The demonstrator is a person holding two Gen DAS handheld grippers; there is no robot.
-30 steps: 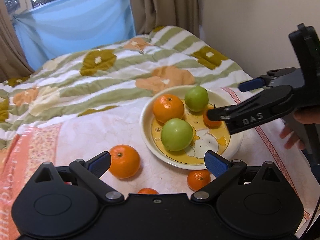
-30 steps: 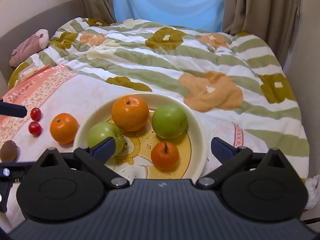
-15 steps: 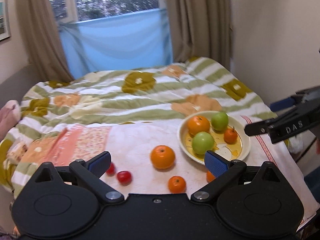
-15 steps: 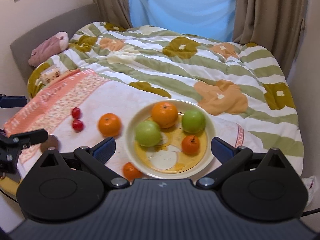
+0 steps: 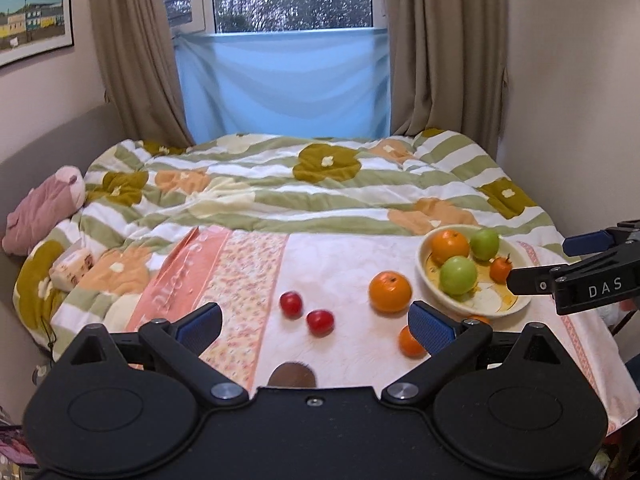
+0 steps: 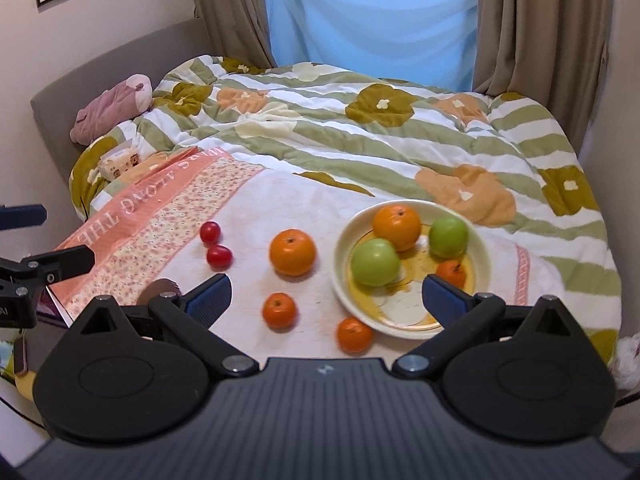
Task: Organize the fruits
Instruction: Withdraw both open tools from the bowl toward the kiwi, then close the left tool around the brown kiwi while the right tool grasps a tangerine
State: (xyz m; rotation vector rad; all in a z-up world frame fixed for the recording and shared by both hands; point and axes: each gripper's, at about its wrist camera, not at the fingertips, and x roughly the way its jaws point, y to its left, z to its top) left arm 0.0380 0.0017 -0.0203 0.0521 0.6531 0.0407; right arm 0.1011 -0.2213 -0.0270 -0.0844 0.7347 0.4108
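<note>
A cream bowl [image 6: 482, 240] [image 5: 520, 306] on the white cloth holds an orange [image 6: 397, 222], two green apples [image 6: 375, 262] and a small persimmon [image 6: 451, 272]. Loose on the cloth lie a large orange [image 6: 292, 252] [image 5: 389, 292], two small tangerines [image 6: 279, 310], two red tomatoes [image 6: 219, 256] [image 5: 320, 322] and a brown kiwi [image 5: 292, 375]. My left gripper [image 5: 316, 326] is open and empty, held back above the near edge. My right gripper [image 6: 326, 298] is open and empty, held back from the bowl.
The cloth [image 5: 248, 280] lies on a bed with a green-striped flowered quilt [image 5: 320, 184]. A pink plush toy [image 5: 44, 208] and a small packet [image 5: 72, 266] sit at the left. A wall stands at the right, a curtained window behind.
Both grippers have pulled back and up from the bowl, so the whole bed and more loose fruit have come into view. Both stay open and empty.
</note>
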